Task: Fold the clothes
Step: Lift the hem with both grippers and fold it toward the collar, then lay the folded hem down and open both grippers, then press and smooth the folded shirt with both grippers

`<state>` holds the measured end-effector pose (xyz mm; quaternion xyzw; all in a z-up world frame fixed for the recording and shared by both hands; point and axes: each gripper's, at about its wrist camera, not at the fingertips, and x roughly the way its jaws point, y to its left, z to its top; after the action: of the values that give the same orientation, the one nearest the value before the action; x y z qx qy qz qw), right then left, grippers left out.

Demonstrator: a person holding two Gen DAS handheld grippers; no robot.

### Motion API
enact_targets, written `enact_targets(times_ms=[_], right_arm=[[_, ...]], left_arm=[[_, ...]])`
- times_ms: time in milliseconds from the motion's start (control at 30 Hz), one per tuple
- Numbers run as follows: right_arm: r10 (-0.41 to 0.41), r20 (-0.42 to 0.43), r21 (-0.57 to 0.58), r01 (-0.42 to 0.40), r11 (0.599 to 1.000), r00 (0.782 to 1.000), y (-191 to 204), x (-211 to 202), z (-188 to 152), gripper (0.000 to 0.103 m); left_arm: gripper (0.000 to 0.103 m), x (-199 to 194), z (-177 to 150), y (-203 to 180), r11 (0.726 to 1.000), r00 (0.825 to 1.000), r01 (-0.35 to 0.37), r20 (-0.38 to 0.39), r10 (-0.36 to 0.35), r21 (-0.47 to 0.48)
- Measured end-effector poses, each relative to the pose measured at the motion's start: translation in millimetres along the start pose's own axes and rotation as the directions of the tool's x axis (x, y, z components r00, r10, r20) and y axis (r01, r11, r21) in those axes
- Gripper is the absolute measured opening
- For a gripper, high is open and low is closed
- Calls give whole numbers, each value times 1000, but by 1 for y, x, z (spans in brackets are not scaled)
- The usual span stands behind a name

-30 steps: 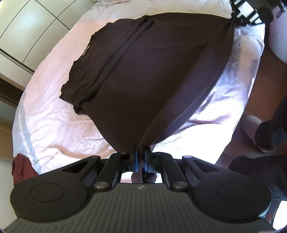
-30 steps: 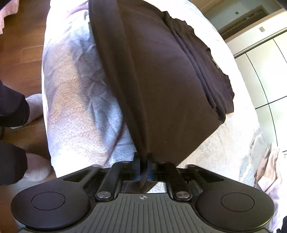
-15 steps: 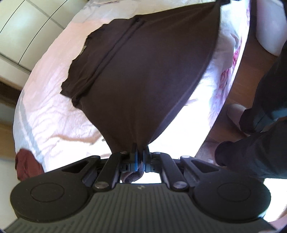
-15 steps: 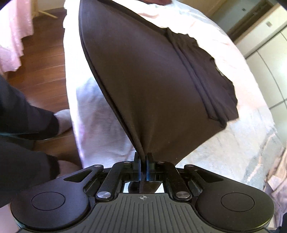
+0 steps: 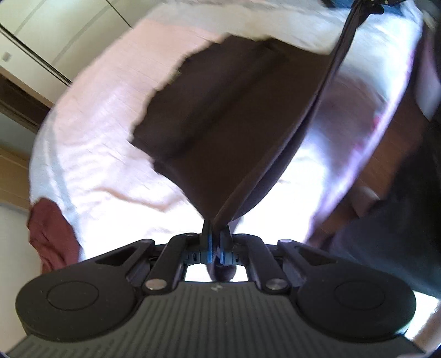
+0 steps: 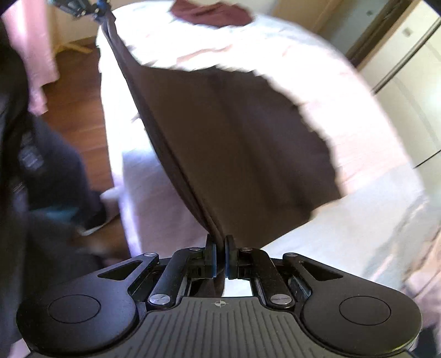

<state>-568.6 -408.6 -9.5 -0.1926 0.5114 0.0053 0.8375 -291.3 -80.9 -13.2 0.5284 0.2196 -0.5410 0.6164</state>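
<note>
Dark brown garment (image 5: 234,115) stretched taut between clenched left tool (image 5: 216,234) and right tool (image 6: 219,245); no legible writing.

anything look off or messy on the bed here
Nothing stands out. The dark brown garment hangs taut between the left gripper and right gripper; a crumpled maroon cloth lies on the white bedspread.

Hard daylight floods the white bedspread (image 5: 104,154), blowing its highlights out to pure white near the lens in both wrist views. Motion blur smears the dark brown garment's (image 5: 234,132) edges and the person's trouser leg (image 6: 52,176), while the camera mounts stay sharp. Fisheye distortion bends the wardrobe doors (image 6: 408,71) and wooden floor (image 6: 74,91) at the rims.
</note>
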Motion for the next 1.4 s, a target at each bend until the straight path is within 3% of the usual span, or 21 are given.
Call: enact_targets(times_ms=[133, 267, 500, 733, 900, 1067, 1133, 1233, 1300, 1400], right_arm=[[-88, 21, -35, 89, 995, 996, -70, 31, 42, 4], [-135, -20, -36, 135, 990, 991, -140, 88, 81, 4], [-115, -168, 47, 124, 991, 979, -243, 197, 111, 4], [-9, -247, 148, 47, 988, 969, -313, 279, 112, 4], [30, -244, 191, 18, 981, 969, -335, 312, 115, 4], [109, -256, 288, -32, 957, 961, -353, 358, 101, 4], [116, -243, 332, -30, 943, 963, -358, 370, 93, 4], [74, -212, 434, 25, 901, 974, -370, 376, 82, 10], [23, -193, 524, 83, 848, 981, -380, 370, 72, 39], [-23, -164, 661, 127, 739, 986, -394, 353, 56, 40]], left_arm=[[4, 41, 49, 78, 998, 999, -10, 41, 12, -57], [4, 104, 97, 154, 997, 996, 22, 84, -16, -71], [4, 239, 158, 249, 991, 988, 126, 97, -122, -39], [4, 343, 181, 277, 980, 980, 197, 12, -196, -31], [5, 389, 185, 291, 967, 973, 221, -31, -227, -125], [6, 434, 189, 286, 959, 966, 235, -72, -248, -157], [10, 449, 188, 286, 953, 963, 236, -82, -255, -191], [24, 458, 185, 293, 940, 971, 198, -79, -228, -277], [29, 456, 181, 304, 920, 976, 167, -70, -205, -355], [29, 445, 177, 320, 899, 984, 122, -66, -165, -421]])
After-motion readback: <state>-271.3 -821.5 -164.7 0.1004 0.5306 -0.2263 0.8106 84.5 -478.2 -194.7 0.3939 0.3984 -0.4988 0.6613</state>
